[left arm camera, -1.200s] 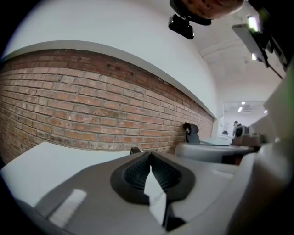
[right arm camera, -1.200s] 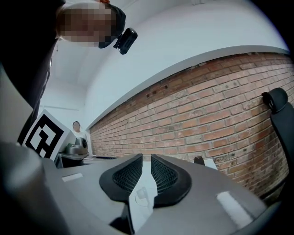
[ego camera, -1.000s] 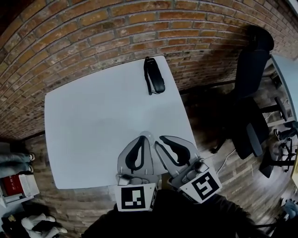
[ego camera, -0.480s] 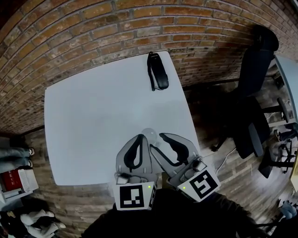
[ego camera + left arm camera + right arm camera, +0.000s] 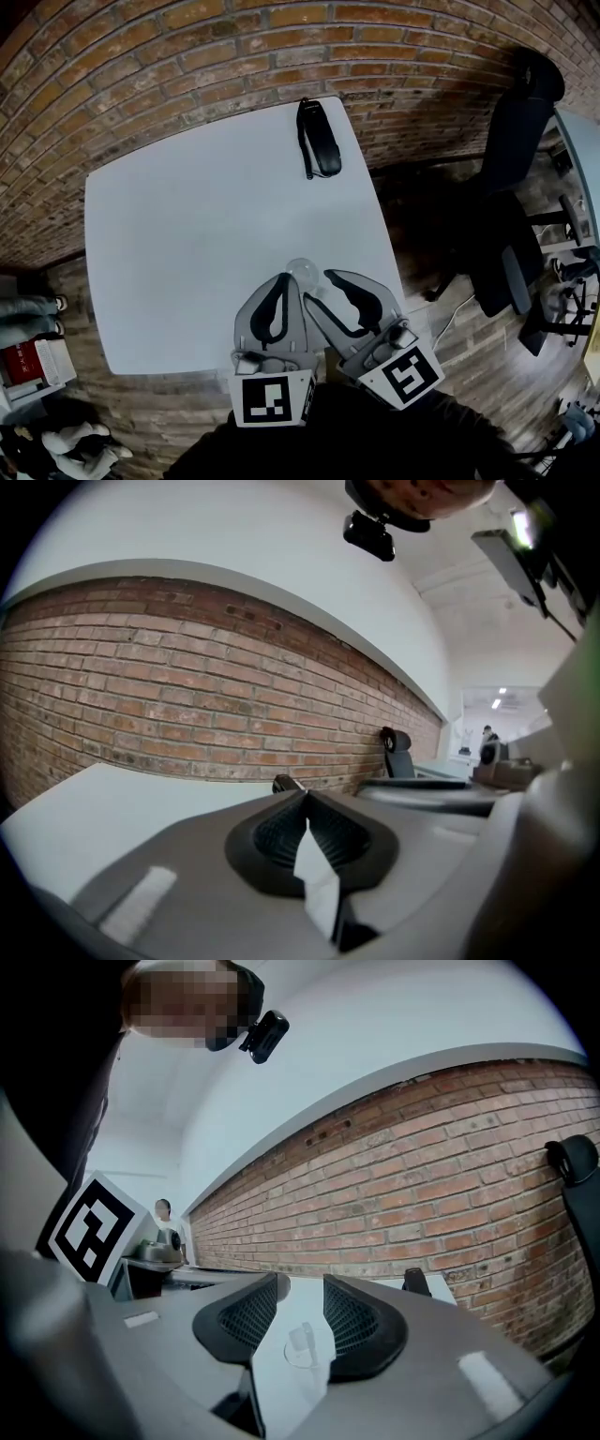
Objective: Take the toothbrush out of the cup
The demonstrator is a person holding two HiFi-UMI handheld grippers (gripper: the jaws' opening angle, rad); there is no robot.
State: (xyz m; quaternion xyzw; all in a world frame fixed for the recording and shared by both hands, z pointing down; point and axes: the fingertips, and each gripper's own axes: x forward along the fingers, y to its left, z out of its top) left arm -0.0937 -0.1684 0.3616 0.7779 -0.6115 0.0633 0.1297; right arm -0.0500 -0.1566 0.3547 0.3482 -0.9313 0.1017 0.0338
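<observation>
Office-type workroom: bare brick wall point(image 5: 187, 37), white table point(image 5: 187, 234), black swivel chair point(image 5: 511, 131), wood-plank floor point(image 5: 459, 347), second desk point(image 5: 577, 141) at the side.

One overhead, two low views share the table point(image 5: 187, 234).

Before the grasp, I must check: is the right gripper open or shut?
Open. The right gripper has just been opening; its jaws stand apart, nothing between them, the cup visible beyond the gap.

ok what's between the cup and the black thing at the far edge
Nothing: in the head view only bare table lies between the cup and the black thing.
</observation>
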